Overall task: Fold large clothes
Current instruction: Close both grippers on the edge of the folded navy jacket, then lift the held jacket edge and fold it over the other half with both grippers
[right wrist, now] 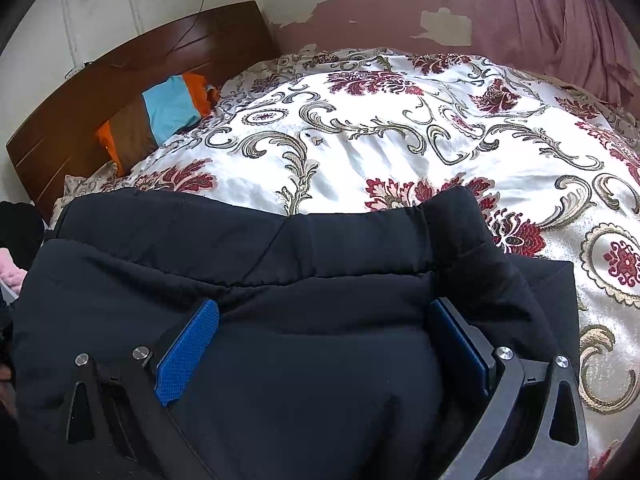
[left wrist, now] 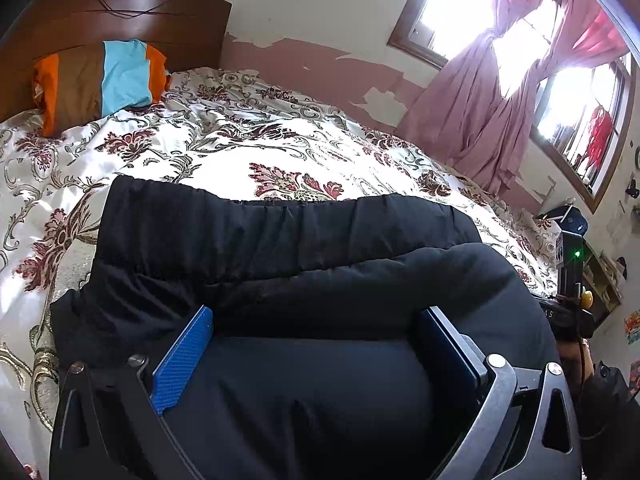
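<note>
Black padded garment point(left wrist: 280, 264) lies bunched on the floral bedspread point(left wrist: 224, 136), near edge. Left gripper point(left wrist: 316, 320) and right gripper point(right wrist: 324, 312) both over it, jaws wide, fabric bulging between blue pads point(right wrist: 188, 348). Striped pillow point(left wrist: 100, 80) against wooden headboard point(left wrist: 120, 12).

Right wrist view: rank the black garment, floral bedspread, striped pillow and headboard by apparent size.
1. Black garment and floral bedspread: similar, and the garment's nearness inflates it, so unranked.
2. Headboard.
3. Striped pillow, smallest.
</note>
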Motion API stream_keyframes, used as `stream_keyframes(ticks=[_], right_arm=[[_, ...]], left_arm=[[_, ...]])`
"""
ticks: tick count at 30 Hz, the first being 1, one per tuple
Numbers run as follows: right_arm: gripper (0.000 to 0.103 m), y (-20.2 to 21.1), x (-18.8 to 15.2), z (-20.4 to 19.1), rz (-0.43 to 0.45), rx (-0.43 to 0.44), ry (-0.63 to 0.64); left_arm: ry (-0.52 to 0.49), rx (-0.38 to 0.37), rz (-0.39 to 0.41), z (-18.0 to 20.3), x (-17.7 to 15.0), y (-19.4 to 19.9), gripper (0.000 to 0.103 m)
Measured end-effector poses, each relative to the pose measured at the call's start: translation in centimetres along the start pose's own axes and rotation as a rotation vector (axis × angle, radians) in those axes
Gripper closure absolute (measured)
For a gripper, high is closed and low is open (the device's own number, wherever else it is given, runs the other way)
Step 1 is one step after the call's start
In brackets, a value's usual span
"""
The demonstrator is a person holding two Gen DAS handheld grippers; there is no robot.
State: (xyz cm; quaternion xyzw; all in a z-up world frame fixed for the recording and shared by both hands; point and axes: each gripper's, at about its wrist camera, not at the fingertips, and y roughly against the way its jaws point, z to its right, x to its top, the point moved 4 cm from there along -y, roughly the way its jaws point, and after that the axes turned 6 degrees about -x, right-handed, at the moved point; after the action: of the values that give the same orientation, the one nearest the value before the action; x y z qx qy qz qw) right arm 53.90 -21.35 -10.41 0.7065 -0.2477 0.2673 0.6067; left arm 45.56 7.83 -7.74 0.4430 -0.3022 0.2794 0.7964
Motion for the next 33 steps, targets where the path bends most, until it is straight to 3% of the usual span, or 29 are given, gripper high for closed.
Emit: stream_keyframes(ticks=[6,12,15,19,22,26,30,33], right_arm=[[0.001,0.1,0.0,0.2,0.004,0.005,-0.007],[0.001,0.6,-0.1,0.2,0.016,-0.005,-0.005],[0.001,0.9,0.1,0.5,-0.007,0.011,-0.023],[0.001,3.2,0.3,0.9,-0.040,0.007,-0.021],[0.001,6.6,0.5,1.2,0.015,-0.004,0.025],[0.001,11.5,0.4,2.8,0.097,-0.062,0.056],[0.001,14.1,-0.3,4.9,0.109,-0.109,0.067],[0.001,15.1,-1.6,6.5,0.095,-0.139,0.081]], left_arm=[[0.002,-0.018,0.024,0.0,0.0,0.2,0.000],[0.074,-0.161,0.094,-1.4,-0.2,1.3,0.000],[0.083,-0.172,0.098,-1.4,0.1,1.5,0.000],[0.092,-0.166,0.126,-1.2,-0.1,3.0,0.000],[0.143,-0.202,0.188,-2.0,-0.2,5.2,0.000],[0.232,-0.160,0.223,-4.0,-0.8,7.7,0.000],[0.307,-0.131,0.216,-6.2,-1.6,9.2,0.000],[0.320,-0.069,0.189,-7.4,-2.4,10.2,0.000]])
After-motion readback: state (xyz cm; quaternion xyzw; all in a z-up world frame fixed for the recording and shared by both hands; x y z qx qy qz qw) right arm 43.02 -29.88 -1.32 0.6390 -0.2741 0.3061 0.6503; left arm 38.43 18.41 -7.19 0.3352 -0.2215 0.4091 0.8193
